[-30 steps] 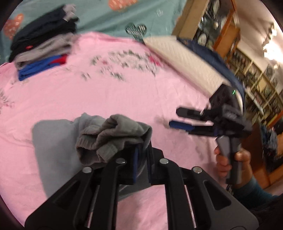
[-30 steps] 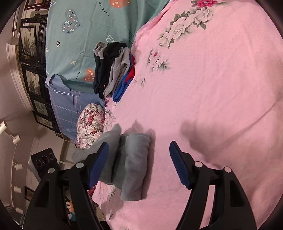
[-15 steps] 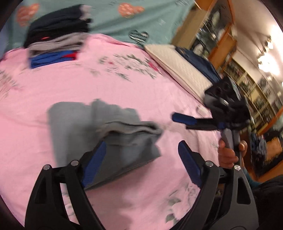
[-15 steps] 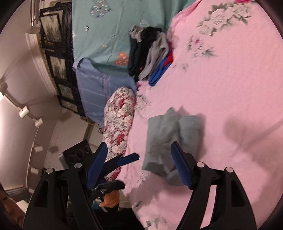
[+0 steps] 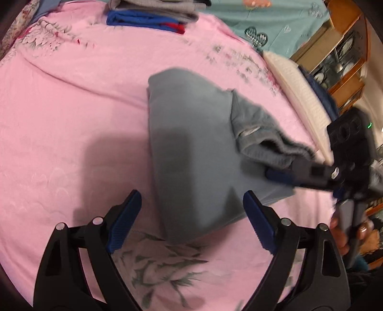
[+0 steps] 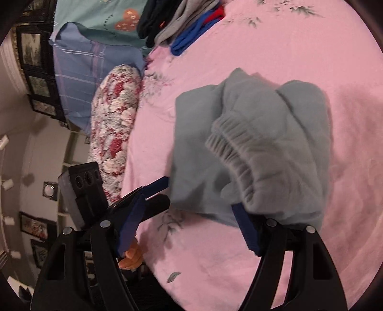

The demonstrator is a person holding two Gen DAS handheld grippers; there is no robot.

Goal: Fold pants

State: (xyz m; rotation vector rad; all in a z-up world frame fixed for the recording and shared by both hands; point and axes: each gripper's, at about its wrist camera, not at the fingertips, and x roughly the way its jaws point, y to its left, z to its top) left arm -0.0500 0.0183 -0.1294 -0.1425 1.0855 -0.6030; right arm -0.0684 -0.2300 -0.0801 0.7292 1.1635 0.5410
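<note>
Pants: the grey pants [image 5: 191, 148] lie folded into a thick bundle on the pink bedspread [image 5: 71, 107], ribbed waistband [image 6: 229, 148] turned up on top at the near side.
Left gripper: the left gripper [image 5: 191, 220] has its 2 blue-padded fingers spread wide, hovering over the bundle's near edge with nothing between them.
Right gripper: the right gripper [image 6: 189, 227] also stands parted; its right finger pad [image 6: 246, 229] sits right against the bundle's edge below the waistband, the other finger off to the side over bare sheet. It grips nothing.
Stack: a pile of folded clothes [image 6: 182, 21], black, grey, blue and red, rests at the far end of the bed, well apart from the pants.
Pillow: a red floral pillow [image 6: 115, 114] lies along the bed's edge.
</note>
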